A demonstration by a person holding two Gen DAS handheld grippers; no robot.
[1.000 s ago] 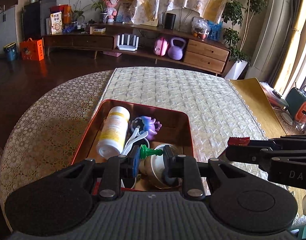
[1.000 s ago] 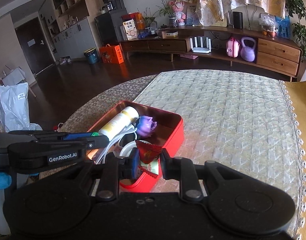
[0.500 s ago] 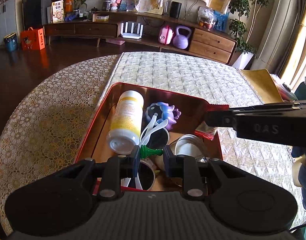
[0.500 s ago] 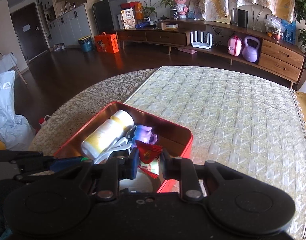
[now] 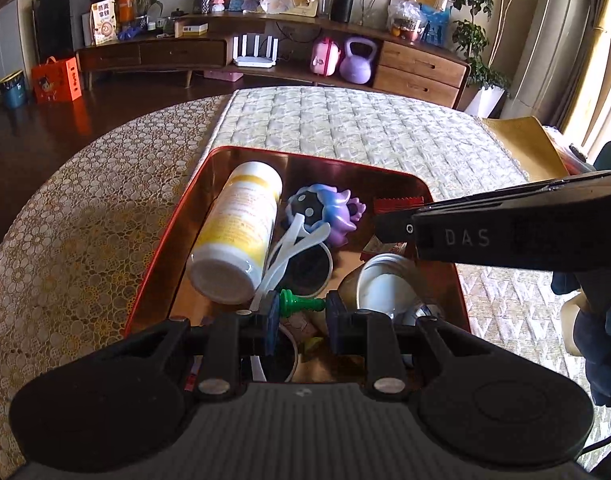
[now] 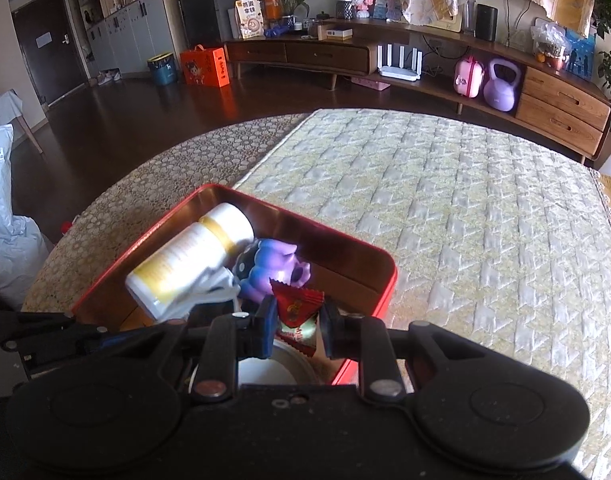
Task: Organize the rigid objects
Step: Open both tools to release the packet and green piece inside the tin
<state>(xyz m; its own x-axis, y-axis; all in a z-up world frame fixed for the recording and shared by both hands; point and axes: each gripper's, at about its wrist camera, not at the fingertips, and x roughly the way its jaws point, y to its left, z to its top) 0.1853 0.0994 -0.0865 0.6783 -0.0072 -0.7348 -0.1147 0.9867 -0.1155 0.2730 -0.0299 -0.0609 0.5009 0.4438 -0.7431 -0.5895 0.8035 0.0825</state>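
- Covering the round table (image 5: 85, 208), a lace cloth of ring pattern lies under a quilted cream runner (image 5: 345, 128) that reaches toward the table's far edge.
- Red tin tray (image 5: 161, 248), resting on the table at its near edge, partly on the lace and partly on the runner; copper-coloured interior, rounded corners.
- Right gripper (image 6: 297, 330), poised over the tray's near-right corner; its jaws are pinched on a red candy wrapper (image 6: 295, 306), which hangs above the tray contents. In the left wrist view the same gripper enters from the right as a black arm over the tray's right side.
- Left gripper (image 5: 301, 316), poised over the tray's near edge; its jaws are closed on a small green pawn-shaped piece (image 5: 295, 304), held sideways between the blue pads.
- White bottle with yellow label (image 5: 241, 236), lying on its side along the tray's left wall, base toward the near edge.
- White cup (image 5: 381, 284), lying tipped in the tray's near-right part, mouth toward the camera.
- Purple-and-blue toy figure (image 5: 325, 212), in the tray's middle toward the far wall, just beside the bottle.
- White-framed sunglasses (image 5: 305, 256), between bottle and cup, arms resting against the toy.
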